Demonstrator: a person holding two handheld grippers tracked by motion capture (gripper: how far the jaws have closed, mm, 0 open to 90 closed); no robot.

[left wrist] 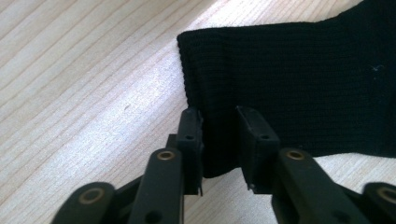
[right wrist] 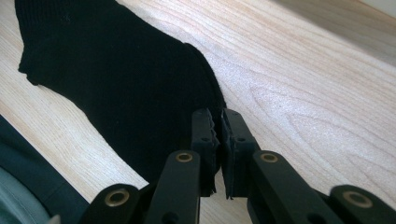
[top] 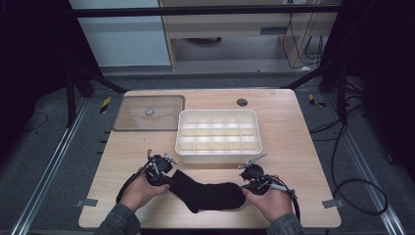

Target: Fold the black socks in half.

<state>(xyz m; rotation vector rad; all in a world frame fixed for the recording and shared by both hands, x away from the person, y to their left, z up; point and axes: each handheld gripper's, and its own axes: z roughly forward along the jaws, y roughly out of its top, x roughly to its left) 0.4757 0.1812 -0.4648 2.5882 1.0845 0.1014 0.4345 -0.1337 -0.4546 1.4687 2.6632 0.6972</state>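
A black sock [top: 210,193] lies flat near the front edge of the wooden table [top: 293,147], cuff to the left and toe to the right. My left gripper [top: 169,180] is at the cuff. In the left gripper view its jaws [left wrist: 219,114] stand either side of the cuff's corner, and the sock [left wrist: 289,79] fills the gap between the pads. My right gripper [top: 247,188] is at the toe end. In the right gripper view it [right wrist: 218,114] is shut almost fully on the toe edge of the sock [right wrist: 116,79]. A hand holds each gripper.
A white divided organiser box [top: 218,155] with several empty compartments stands just behind the sock. A clear flat lid with a round knob [top: 149,112] lies at the back left. A dark round grommet [top: 242,102] sits in the tabletop behind the box.
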